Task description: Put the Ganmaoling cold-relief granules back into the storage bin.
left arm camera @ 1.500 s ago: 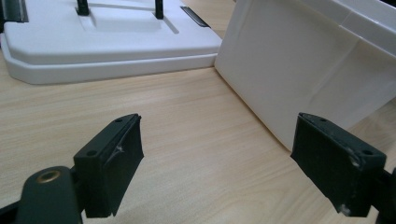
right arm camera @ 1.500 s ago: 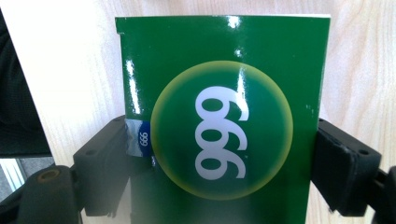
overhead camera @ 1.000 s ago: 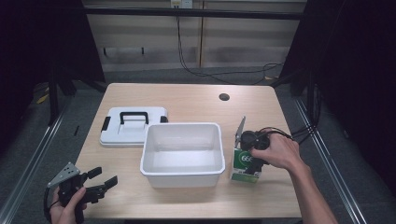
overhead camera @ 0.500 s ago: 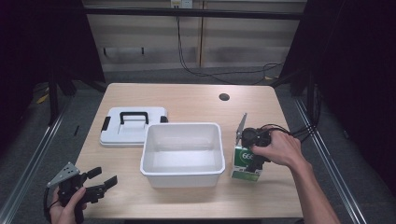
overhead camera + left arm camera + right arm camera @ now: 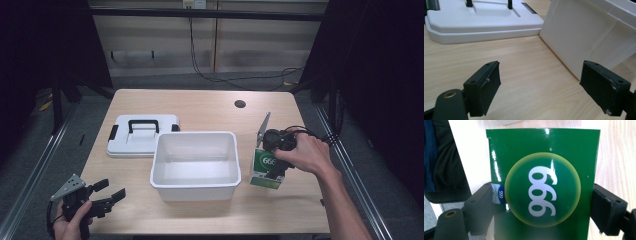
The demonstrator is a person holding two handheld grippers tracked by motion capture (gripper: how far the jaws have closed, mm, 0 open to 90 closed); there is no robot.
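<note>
A: Starting nearest to us, at the lower left of the high view, we see the left gripper (image 5: 109, 196) held low over the front edge of the table (image 5: 200, 107). What are its jaws doing?

B: In the left gripper view they stand wide apart with only bare wood between them, so we see nothing in its hold. Past them, toward the upper right of that view, we see the side wall of the white bin (image 5: 584, 37), and at the upper left the white lid (image 5: 481, 23) lying flat.

A: And at the lower right of the high view?

B: There we see the right gripper (image 5: 272, 165) set on the green box (image 5: 265, 170), which stands on the table just beside the right wall of the bin. In the right gripper view the two jaws press against the box's left and right edges, closed to its width.

A: How does the box look?

B: We see a glossy green face with a round, yellow-rimmed medallion and white "999" digits, plus a small blue-and-white tab at its left edge.

A: Farther back?

B: A small dark hole (image 5: 240, 104) sits in the tabletop.
</note>
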